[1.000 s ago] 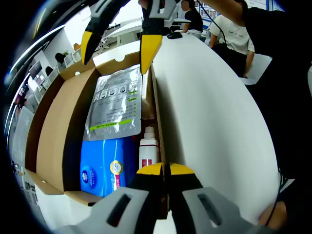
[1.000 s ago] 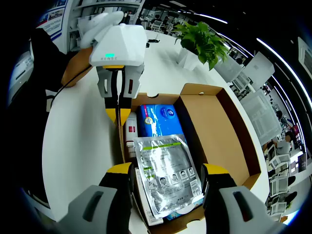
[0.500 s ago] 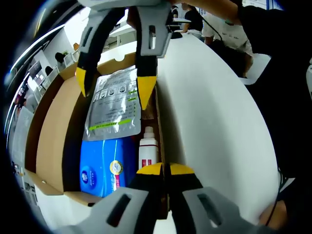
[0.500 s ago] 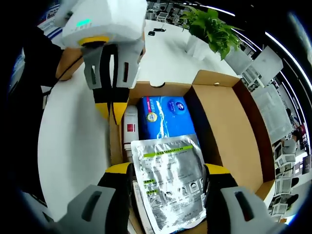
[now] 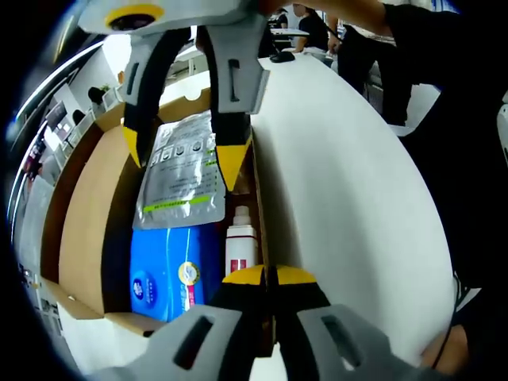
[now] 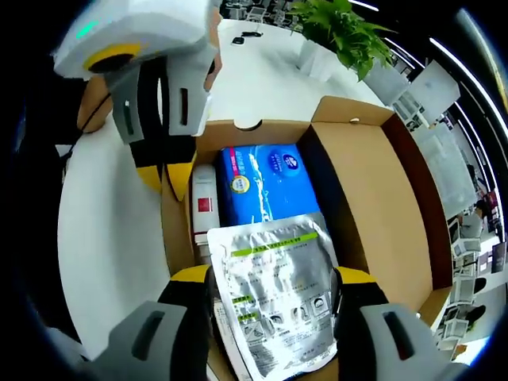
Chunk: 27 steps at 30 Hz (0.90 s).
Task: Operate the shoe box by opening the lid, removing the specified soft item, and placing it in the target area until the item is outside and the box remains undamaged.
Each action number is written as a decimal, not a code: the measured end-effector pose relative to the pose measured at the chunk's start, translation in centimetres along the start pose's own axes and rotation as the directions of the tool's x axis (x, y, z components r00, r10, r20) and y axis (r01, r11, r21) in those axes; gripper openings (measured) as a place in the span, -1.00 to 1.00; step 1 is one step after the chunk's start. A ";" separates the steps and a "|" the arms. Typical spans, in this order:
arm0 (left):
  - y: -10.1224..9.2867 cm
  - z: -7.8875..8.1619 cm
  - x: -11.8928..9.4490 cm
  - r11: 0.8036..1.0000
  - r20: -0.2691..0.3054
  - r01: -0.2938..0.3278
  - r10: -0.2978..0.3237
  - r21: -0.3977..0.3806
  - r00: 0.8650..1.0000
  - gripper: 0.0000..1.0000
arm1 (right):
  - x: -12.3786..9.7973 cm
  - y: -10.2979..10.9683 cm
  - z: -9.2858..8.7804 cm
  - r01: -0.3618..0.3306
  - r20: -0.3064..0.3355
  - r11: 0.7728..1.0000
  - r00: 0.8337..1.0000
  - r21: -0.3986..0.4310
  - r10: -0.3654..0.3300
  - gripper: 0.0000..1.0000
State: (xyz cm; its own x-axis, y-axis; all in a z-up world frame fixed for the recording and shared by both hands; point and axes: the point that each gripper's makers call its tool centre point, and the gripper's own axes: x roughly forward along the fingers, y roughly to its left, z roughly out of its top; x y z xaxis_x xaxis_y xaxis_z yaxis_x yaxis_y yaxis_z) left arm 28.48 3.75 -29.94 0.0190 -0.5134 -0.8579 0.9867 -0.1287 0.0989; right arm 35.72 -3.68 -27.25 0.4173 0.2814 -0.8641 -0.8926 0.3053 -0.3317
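Right tongs (image 5: 178, 155) spread open astride silver pouch (image 6: 274, 298); left tongs (image 5: 263, 276) clamp box wall (image 5: 260, 214); right gripper view adds plant (image 6: 341, 32).

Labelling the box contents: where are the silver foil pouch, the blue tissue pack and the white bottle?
silver foil pouch (image 6: 274, 298), right gripper view, printed front.
blue tissue pack (image 6: 266, 186), right gripper view, top face.
white bottle (image 5: 242, 242), left gripper view, body.

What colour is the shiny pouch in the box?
Silver-grey with green stripes: the pouch, best in the right gripper view.
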 end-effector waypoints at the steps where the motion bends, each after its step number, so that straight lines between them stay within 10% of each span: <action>1: 0.0 0.0 0.0 1.000 0.000 0.000 0.000 -0.001 1.000 -0.96 | 0.0 0.0 0.0 0.004 -0.001 1.000 1.000 0.001 -0.004 0.24; 12: 0.0 0.0 0.0 1.000 0.005 0.000 0.000 -0.001 1.000 -0.96 | -1.2 -0.9 -0.7 0.183 -0.032 0.976 0.982 -0.114 -0.188 0.22; 23: 0.1 0.0 0.0 1.000 0.007 0.000 0.000 0.002 1.000 -0.96 | -3.3 -2.1 -0.6 0.434 0.080 0.880 0.901 -0.194 -0.427 0.18; 27: 0.1 0.0 0.0 1.000 0.008 0.000 0.000 0.003 1.000 -0.96 | -2.9 -1.7 -0.8 0.424 0.077 0.888 0.906 -0.175 -0.417 0.10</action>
State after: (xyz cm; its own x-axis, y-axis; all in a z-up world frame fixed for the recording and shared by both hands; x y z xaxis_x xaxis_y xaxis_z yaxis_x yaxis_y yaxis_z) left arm 28.58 3.68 -29.93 0.0181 -0.5199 -0.8541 0.9862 -0.1312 0.1007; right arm 35.91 -5.80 -24.45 0.7635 0.1976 -0.6149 -0.6458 0.2315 -0.7276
